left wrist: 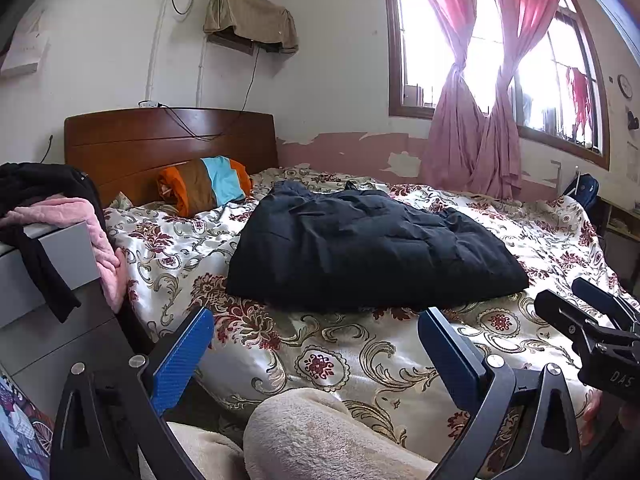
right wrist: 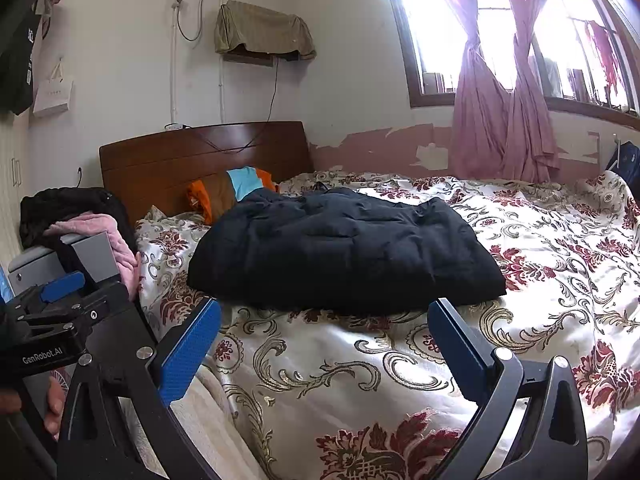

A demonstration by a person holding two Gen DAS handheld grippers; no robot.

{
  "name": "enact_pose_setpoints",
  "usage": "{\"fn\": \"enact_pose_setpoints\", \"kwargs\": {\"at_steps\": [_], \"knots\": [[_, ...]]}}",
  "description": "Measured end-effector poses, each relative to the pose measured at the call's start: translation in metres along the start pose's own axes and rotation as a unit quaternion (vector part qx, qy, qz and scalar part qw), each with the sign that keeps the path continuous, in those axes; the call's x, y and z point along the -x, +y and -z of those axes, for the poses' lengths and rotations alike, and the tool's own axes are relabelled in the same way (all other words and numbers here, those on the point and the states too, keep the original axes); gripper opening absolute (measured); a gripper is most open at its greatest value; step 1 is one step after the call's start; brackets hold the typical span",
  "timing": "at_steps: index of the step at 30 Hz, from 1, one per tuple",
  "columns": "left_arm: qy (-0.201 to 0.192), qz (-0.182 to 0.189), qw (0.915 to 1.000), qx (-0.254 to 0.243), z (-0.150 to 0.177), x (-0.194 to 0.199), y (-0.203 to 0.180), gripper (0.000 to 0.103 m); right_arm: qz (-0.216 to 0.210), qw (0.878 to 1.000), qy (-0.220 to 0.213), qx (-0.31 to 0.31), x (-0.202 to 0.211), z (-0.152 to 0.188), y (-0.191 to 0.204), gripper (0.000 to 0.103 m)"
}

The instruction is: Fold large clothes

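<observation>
A dark navy padded jacket (left wrist: 368, 248) lies folded into a rough rectangle on the floral bedspread (left wrist: 328, 364); it also shows in the right wrist view (right wrist: 344, 256). My left gripper (left wrist: 316, 324) is open and empty, held over the bed's near edge, short of the jacket's front edge. My right gripper (right wrist: 324, 316) is open and empty, just in front of the jacket's near edge. The right gripper's body shows at the right of the left wrist view (left wrist: 592, 328); the left gripper's body shows at the left of the right wrist view (right wrist: 60, 312).
A striped orange, brown and blue pillow (left wrist: 206, 184) leans on the wooden headboard (left wrist: 168, 140). A grey cabinet (left wrist: 44, 272) on the left carries pink and black clothes (left wrist: 64, 208). A beige fleece (left wrist: 304, 436) lies at the bed's near edge. Pink curtains (left wrist: 472, 128) hang at the window.
</observation>
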State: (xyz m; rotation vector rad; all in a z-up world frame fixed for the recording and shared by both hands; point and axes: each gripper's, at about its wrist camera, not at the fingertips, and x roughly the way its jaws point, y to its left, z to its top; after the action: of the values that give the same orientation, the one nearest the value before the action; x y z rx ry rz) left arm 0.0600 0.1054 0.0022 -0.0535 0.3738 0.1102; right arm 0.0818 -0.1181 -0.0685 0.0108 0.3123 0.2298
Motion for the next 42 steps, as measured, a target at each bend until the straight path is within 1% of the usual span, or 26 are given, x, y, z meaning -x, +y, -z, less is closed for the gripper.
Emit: {"fn": "enact_pose_setpoints", "kwargs": {"at_steps": [27, 38, 42], "knots": [[0.000, 0.001, 1.0000, 0.000, -0.0005, -0.0005, 0.0004, 0.103, 0.000, 1.000, 0.001, -0.001, -0.0004, 0.0006, 0.0005, 0.101], [0.007, 0.000, 1.0000, 0.001, 0.0018, -0.0030, 0.0015, 0.103, 0.000, 1.000, 0.003, -0.002, -0.0015, 0.0045, 0.0036, 0.101], [0.012, -0.007, 0.9999, 0.005, 0.0018, -0.0035, 0.0022, 0.103, 0.000, 1.000, 0.003, -0.002, -0.0015, 0.0037, 0.0026, 0.101]]}}
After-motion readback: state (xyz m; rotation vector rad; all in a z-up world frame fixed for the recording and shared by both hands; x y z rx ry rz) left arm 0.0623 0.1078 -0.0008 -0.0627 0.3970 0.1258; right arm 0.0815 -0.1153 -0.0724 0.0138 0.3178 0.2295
